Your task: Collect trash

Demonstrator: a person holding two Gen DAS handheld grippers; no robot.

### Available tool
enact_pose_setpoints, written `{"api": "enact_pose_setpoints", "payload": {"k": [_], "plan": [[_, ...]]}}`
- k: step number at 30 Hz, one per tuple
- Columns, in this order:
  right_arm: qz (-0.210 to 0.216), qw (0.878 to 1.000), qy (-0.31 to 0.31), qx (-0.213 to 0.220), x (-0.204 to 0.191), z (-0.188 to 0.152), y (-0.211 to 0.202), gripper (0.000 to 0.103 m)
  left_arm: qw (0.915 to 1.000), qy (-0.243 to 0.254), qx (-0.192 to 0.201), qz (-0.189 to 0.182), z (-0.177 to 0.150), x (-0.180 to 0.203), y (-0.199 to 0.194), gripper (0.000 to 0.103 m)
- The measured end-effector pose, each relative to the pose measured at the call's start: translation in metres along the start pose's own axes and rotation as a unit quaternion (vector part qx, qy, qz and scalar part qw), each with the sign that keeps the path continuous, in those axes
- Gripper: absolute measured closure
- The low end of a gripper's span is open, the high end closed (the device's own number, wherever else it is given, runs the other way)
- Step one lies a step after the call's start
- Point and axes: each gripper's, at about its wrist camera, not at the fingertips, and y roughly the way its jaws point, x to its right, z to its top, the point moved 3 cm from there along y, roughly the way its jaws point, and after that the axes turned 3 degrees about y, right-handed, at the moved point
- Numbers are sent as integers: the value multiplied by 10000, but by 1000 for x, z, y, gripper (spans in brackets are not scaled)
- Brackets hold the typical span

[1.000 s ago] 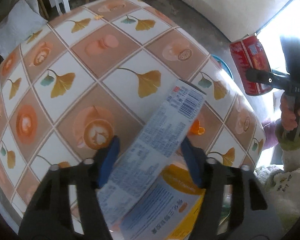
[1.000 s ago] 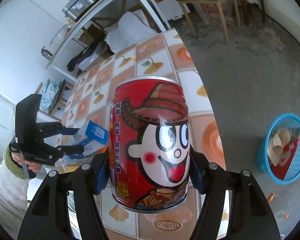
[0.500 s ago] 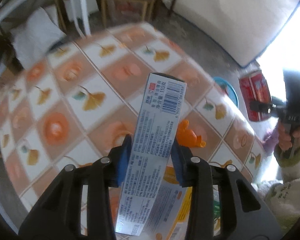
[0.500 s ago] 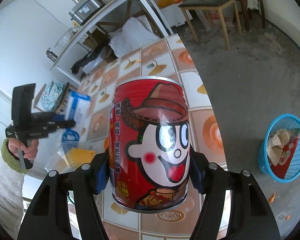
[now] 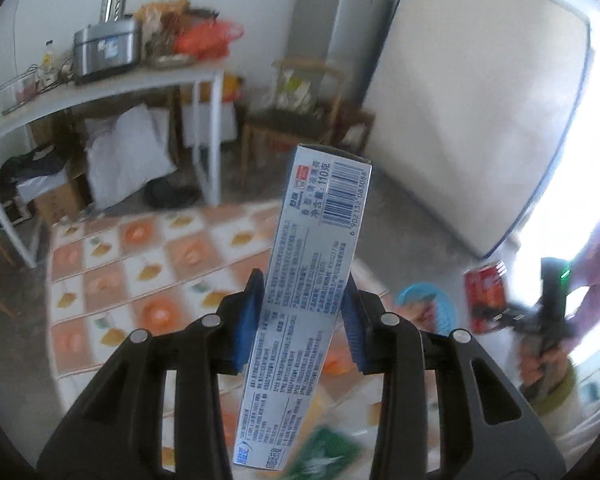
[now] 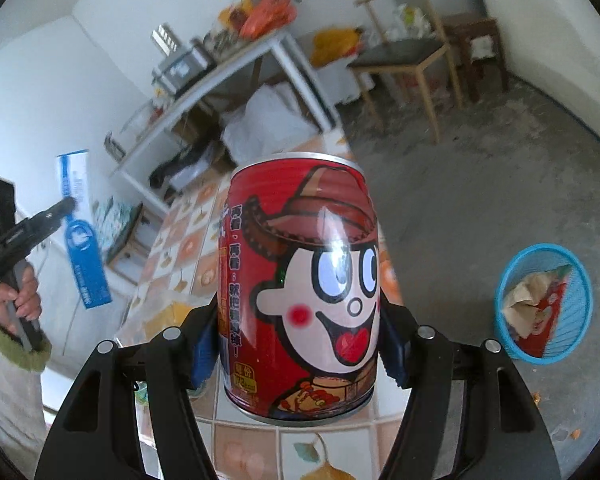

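In the left wrist view, the left hand-held gripper is clamping a long, flat-sided blue and white cardboard toothpaste box between its ridged blue pads, its jaws having just been closing onto the box. The box is standing tilted above the glossy tiled surface with its orange and leaf pattern. Right of the box, a round blue mesh plastic basket is showing, blurred.

In the right wrist view, the right hand-held gripper is gripping a smooth red cylindrical metal can with a cartoon face, held upright above the surface. The basket is sitting on the rough grey concrete floor, right of the can. Far left of the can, a hand in a green fuzzy cuff is raising the other gripper.
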Motion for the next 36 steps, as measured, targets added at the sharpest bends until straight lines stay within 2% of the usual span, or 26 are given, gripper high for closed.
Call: {"api": "enact_pose_setpoints", "payload": {"k": [3, 5, 9, 12, 15, 18, 21, 26, 29, 32, 34, 35, 36], "plan": [[-149, 9992, 168, 343, 23, 1, -36, 39, 9980, -64, 324, -536, 11, 45, -11, 67], [-334, 9972, 343, 575, 47, -1, -64, 39, 9957, -115, 376, -844, 14, 72, -7, 67], [-680, 9911, 778, 838, 98, -14, -108, 39, 9869, -137, 110, -1606, 13, 142, 28, 67], [-874, 9853, 1223, 810, 143, -35, -129, 39, 9803, -77, -202, -1963, 5, 188, 65, 67], [-1009, 9812, 1493, 695, 171, -55, -135, 39, 9728, -236, -638, -2214, -10, 230, 109, 67], [-1041, 9755, 1868, 515, 203, -73, -131, 39, 9685, -337, -1039, -2236, -30, 262, 152, 67], [-1049, 9708, 2126, 374, 226, -85, -120, 39, 9654, -485, -1457, -2108, -47, 281, 198, 67], [-1006, 9631, 2497, 64, 258, -101, -89, 39, 9575, -874, -2029, -1853, -73, 297, 265, 67], [-1004, 9584, 2671, -96, 275, -106, -72, 39, 9524, -916, -2338, -1729, -86, 309, 303, 67], [-1035, 9547, 2781, -202, 294, -103, -57, 39, 9491, -891, -2575, -1582, -89, 322, 337, 67], [-1091, 9521, 2849, -215, 309, -96, -47, 39, 9496, -925, -2609, -1474, -80, 323, 362, 66], [-1157, 9504, 2878, -236, 320, -89, -38, 39, 9499, -985, -2616, -1400, -75, 325, 374, 64], [-1218, 9490, 2893, -290, 334, -81, -27, 39, 9489, -1035, -2676, -1318, -71, 326, 387, 46]]}}
